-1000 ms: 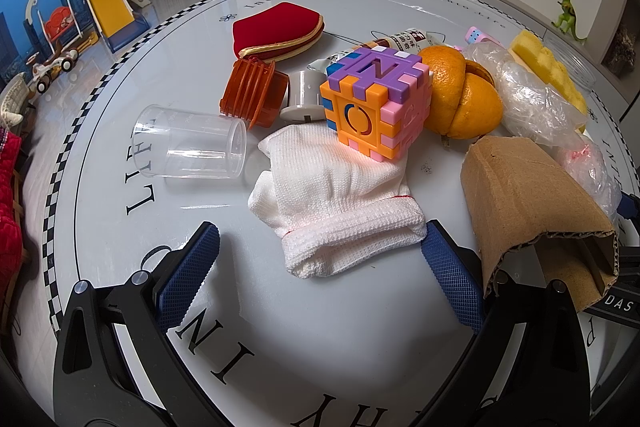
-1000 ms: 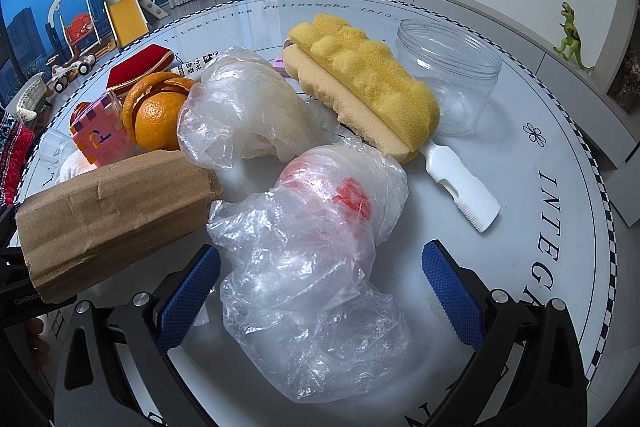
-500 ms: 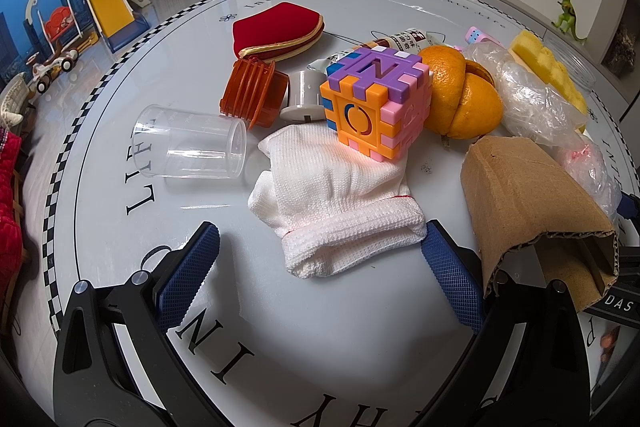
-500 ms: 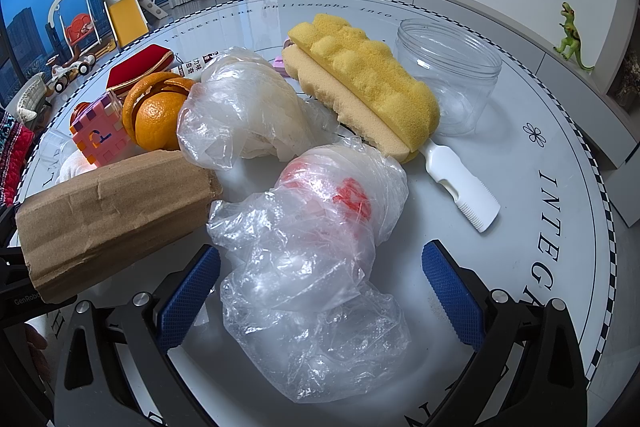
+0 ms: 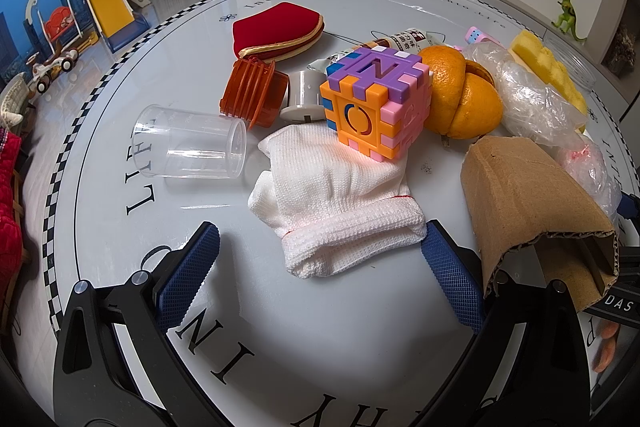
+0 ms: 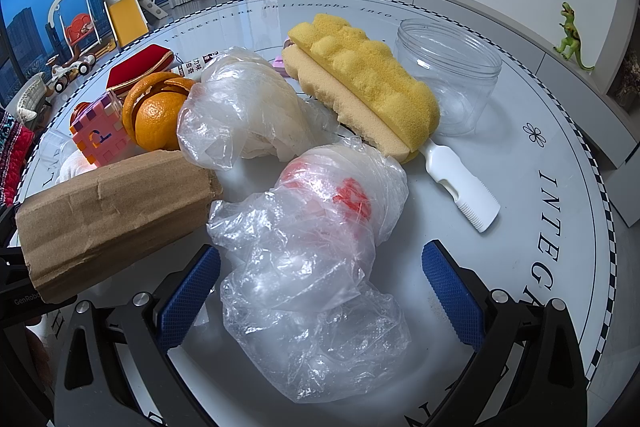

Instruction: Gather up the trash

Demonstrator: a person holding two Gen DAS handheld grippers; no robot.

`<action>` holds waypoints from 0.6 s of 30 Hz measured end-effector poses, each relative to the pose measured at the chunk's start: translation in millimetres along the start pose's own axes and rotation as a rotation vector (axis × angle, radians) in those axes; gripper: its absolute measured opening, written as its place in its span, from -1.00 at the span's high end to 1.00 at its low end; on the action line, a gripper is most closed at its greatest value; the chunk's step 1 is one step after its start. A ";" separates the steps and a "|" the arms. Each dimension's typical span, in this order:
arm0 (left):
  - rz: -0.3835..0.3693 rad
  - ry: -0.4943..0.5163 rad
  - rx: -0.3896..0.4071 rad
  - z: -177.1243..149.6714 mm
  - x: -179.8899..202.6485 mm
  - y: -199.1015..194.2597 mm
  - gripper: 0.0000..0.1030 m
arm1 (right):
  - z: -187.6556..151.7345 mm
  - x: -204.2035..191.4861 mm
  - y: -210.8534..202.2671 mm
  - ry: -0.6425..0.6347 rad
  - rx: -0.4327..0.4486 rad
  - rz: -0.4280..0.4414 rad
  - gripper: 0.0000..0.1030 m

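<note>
On the round white glass table (image 5: pixel 320 347), places are given here from the multicoloured interlocking plastic cube (image 5: pixel 378 107). Farthest left of it, a clear plastic measuring cup (image 5: pixel 190 147) is seen lying on its side, its long axis running left to right and its open mouth turned toward the cube. Between cup and cube, a ribbed orange plastic cap (image 5: pixel 252 97) and a short grey plastic cylinder (image 5: pixel 302 97) are found, and behind them a red velvet pouch with gold trim (image 5: pixel 276 31). Just in front of the cube a white knitted glove (image 5: pixel 336 203) is spread, its cuff pointed toward the left tongs (image 5: pixel 316 267), whose blue pads are held wide apart and empty on either side of that cuff. Touching the cube's right side, a partly peeled orange with loose peel (image 5: pixel 460 99) is set. Right of the orange and nearer the camera, a brown folded piece of corrugated cardboard (image 6: pixel 108 211) is laid, its long axis running from the near left toward the orange. Further right, a crumpled clear plastic bag with red print (image 6: pixel 316 259) is stretched lengthwise away from the camera, its near end lying between the parted, empty pads of the right tongs (image 6: pixel 320 279). A second crumpled clear plastic bag (image 6: pixel 244 115) rests beside the orange. Beyond it a yellow sponge brush with a white handle (image 6: pixel 364 99) is angled with its handle toward the near right.
</note>
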State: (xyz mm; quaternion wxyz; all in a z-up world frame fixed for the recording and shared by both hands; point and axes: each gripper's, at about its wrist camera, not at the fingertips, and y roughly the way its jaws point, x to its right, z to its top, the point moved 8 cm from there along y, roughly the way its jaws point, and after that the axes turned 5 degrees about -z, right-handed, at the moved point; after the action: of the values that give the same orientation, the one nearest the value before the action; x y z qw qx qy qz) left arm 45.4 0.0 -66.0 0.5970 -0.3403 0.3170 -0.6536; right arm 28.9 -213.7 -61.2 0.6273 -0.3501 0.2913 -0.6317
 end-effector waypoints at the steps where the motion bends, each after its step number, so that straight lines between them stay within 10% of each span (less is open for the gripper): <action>1: 0.000 0.000 0.000 0.0 0.0 0.0 -0.89 | 0.0 0.0 0.0 0.000 0.000 0.000 -0.95; 18: 0.000 0.000 0.000 0.0 0.0 0.0 -0.89 | 0.3 0.4 0.2 -0.001 -0.001 0.000 -0.95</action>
State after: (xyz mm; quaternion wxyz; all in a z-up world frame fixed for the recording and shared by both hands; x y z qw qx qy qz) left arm 45.5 0.0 -66.0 0.5971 -0.3402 0.3171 -0.6536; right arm 29.3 -214.1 -61.2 0.6274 -0.3507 0.2911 -0.6314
